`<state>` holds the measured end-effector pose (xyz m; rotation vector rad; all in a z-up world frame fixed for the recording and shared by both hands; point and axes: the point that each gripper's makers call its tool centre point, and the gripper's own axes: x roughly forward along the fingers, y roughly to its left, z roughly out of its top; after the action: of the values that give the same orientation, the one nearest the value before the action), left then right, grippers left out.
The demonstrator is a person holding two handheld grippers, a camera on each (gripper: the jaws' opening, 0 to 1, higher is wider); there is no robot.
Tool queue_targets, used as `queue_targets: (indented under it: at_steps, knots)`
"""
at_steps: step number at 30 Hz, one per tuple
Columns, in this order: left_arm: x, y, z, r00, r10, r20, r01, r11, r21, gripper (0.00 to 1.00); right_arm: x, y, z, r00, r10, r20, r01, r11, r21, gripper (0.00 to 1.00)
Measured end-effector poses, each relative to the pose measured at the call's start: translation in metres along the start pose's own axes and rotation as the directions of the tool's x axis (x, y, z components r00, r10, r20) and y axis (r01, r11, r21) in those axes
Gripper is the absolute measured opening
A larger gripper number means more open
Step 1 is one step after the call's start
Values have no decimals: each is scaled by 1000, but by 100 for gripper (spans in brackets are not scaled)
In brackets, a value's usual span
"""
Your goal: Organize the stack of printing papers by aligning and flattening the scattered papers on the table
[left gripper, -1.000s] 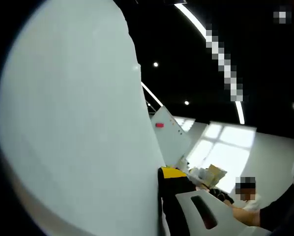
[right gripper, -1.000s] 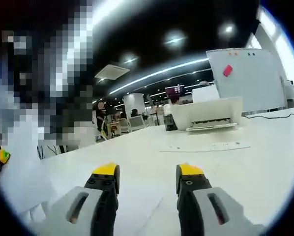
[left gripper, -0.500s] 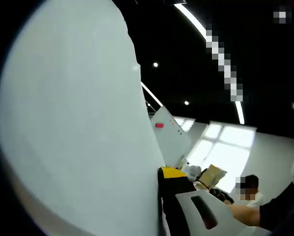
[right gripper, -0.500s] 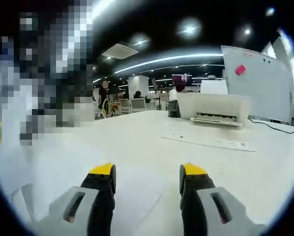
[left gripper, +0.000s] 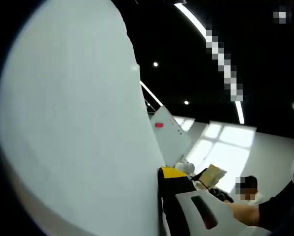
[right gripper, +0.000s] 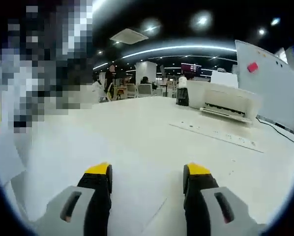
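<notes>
Where the left gripper view starts, on its left side, sits a big white stack of papers (left gripper: pixel 73 128), held up on edge and very close to the camera. Just right of it pokes up one yellow-tipped jaw of the left gripper (left gripper: pixel 162 173), pressed flat against the paper. Can't see the other jaw, hidden behind the sheets, so looks clamped on the paper stack. Further right stands a whiteboard (left gripper: pixel 169 135) with a small red mark, then bright windows (left gripper: pixel 225 147), and a person's hand (left gripper: pixel 245 214) low at the right edge.

Over in the right gripper view, at the far left edge, hangs a bit of white paper (right gripper: pixel 4 157). Can't tell if it belongs to the same stack. Next comes the wide white table (right gripper: pixel 137 132). Low in the middle sits the right gripper (right gripper: pixel 147 178), its two yellow-tipped jaws spread well apart, gripping nothing, just above the table top. Between the jaws runs a thin line, maybe the edge of a flat sheet, too faint to be sure. Further right lies a long flat strip (right gripper: pixel 216 133) on the table, then a white printer (right gripper: pixel 228 101), then the whiteboard (right gripper: pixel 267 81).
</notes>
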<state>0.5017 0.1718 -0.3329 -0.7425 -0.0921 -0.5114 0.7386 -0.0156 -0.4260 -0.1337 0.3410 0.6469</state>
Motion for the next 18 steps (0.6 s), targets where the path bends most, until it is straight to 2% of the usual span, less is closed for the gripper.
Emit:
queue_targets:
  at_steps: [4,18]
  knots:
    - [0,0,0,1000,-2,1,2,1000,0,7,-1,4,-1,1000,20,0,-20,1000,13,50]
    - [0,0,0,1000,3,0,-3,1000,7,7,-3,6,-1,1000,28,2,-28,999,16,50]
